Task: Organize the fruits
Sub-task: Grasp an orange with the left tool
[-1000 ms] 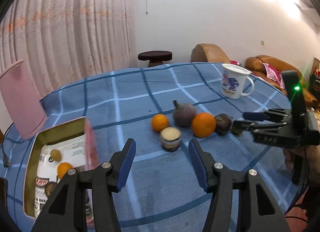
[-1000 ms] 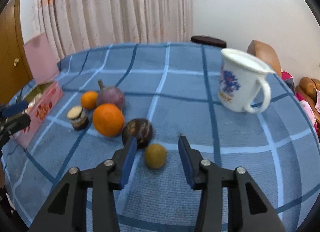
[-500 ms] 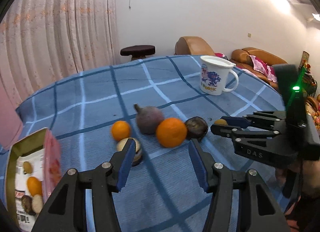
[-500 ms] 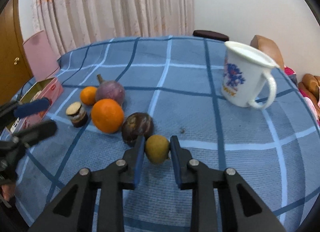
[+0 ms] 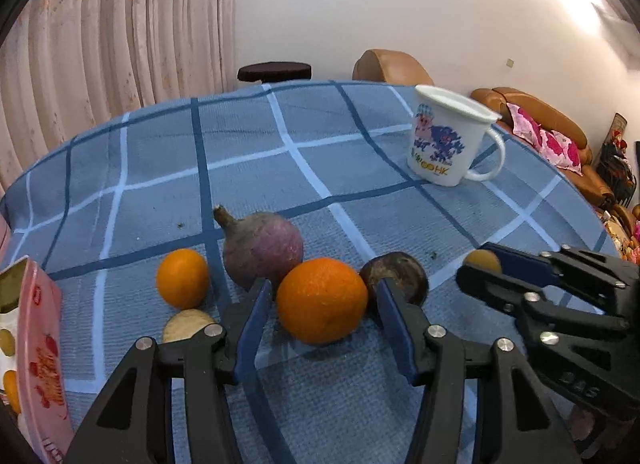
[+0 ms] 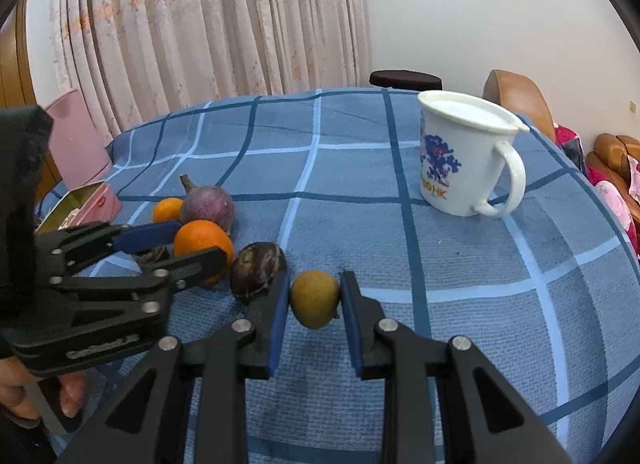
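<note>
The right gripper (image 6: pixel 315 300) has its jaws closed on a small yellow fruit (image 6: pixel 315 298) at the worktop (image 6: pixel 460 264), just beside a dark fruit (image 6: pixel 258 272). The left gripper (image 5: pixel 322 304) has its jaws open around the big orange (image 5: pixel 322 300), without gripping. A pink box (image 5: pixel 40 348) lies left.

Blue plaid tablecloth (image 5: pixel 320 151), white mug (image 5: pixel 448 143) with blue print, pink box (image 5: pixel 40 352).
</note>
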### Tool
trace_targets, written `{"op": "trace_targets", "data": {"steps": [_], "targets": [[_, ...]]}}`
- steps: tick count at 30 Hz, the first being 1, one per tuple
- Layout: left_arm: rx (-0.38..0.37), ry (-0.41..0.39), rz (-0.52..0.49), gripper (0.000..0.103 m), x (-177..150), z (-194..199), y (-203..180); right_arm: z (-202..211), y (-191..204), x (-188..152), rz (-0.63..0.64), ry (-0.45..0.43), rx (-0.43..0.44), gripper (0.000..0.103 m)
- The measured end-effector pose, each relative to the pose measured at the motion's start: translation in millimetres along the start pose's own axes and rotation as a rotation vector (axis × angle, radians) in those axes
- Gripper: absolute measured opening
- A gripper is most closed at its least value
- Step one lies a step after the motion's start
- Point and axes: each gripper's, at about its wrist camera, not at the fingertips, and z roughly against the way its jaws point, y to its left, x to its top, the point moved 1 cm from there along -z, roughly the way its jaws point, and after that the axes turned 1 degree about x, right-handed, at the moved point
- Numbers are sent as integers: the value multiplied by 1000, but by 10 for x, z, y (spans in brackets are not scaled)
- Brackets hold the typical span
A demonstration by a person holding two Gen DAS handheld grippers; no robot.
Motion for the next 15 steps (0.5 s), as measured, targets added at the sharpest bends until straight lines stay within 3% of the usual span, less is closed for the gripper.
{"op": "trace_targets", "data": {"steps": [15], "targets": [[-29, -111, 46, 47, -84, 299, 144, 209, 75, -18, 33, -108, 5, 29]]}}
